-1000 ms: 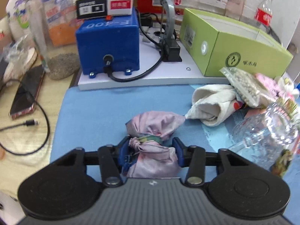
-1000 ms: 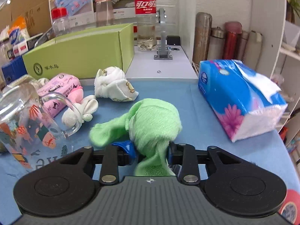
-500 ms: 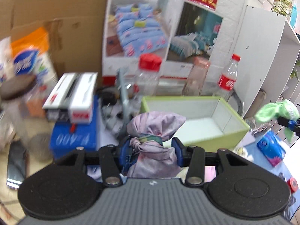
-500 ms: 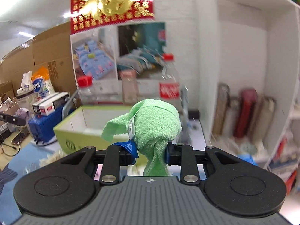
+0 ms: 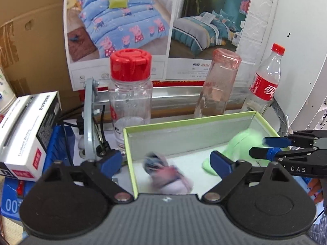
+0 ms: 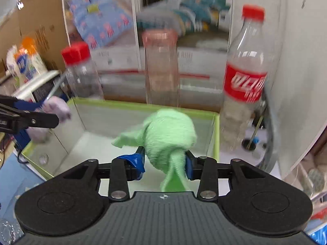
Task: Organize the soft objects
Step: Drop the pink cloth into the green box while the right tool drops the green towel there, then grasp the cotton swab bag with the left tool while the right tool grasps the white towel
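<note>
Bright, even indoor light; fisheye bending at every edge. Right wrist view smeared with motion blur; left wrist view sharp except the pink bundle [image 5: 167, 173], blurred at six o'clock.

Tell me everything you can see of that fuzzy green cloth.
The bunched light-green terry cloth looks soft and fluffy, rolled into a ball with a loose flap and a tail hanging down. It sits between the right tool's blue pads, over the open green cardboard box. Both views blur it; the grip looks loosening.
</note>
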`<action>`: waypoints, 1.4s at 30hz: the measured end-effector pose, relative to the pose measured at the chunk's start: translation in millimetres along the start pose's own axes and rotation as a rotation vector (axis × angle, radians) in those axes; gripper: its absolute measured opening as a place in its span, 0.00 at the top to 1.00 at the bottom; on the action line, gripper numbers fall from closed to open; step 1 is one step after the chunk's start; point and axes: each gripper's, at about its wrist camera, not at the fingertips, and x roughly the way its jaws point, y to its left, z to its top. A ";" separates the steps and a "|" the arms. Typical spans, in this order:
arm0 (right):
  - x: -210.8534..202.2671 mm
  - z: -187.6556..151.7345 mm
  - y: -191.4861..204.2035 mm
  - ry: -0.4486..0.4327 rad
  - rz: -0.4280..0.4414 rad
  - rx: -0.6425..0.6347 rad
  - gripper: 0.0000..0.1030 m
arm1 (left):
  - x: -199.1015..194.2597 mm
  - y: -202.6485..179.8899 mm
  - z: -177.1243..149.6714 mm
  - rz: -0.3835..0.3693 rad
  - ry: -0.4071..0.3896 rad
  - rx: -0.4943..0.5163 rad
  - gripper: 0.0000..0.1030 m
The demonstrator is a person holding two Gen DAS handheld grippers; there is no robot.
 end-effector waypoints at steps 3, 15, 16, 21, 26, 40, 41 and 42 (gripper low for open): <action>-13.9 2.3 -3.5 -0.069 0.026 0.051 0.65 | -6.1 -0.3 -2.8 0.003 -0.012 0.003 0.10; -100.2 -75.0 -16.2 -0.174 -0.078 0.108 0.45 | -82.8 5.8 -81.7 0.034 -0.024 0.006 0.01; -106.1 -87.5 -17.7 -0.174 -0.093 0.124 0.45 | -90.0 7.6 -90.7 0.037 -0.020 -0.006 0.01; -141.1 -146.8 -25.3 -0.219 -0.182 0.255 0.44 | -122.1 13.6 -127.3 0.050 -0.024 -0.078 0.01; -164.2 -188.2 -20.0 -0.212 -0.252 0.327 0.43 | -147.5 15.6 -156.1 0.075 -0.059 -0.146 0.01; -118.5 -141.9 -29.4 -0.176 -0.141 0.316 0.41 | -73.3 6.9 -91.1 -0.074 0.177 -0.109 0.01; -115.6 -138.9 -28.5 -0.178 -0.137 0.305 0.41 | -62.6 3.4 -87.9 -0.084 0.207 -0.100 0.01; -113.1 -137.8 -28.0 -0.178 -0.130 0.300 0.41 | -52.7 -0.5 -86.3 -0.105 0.231 -0.084 0.01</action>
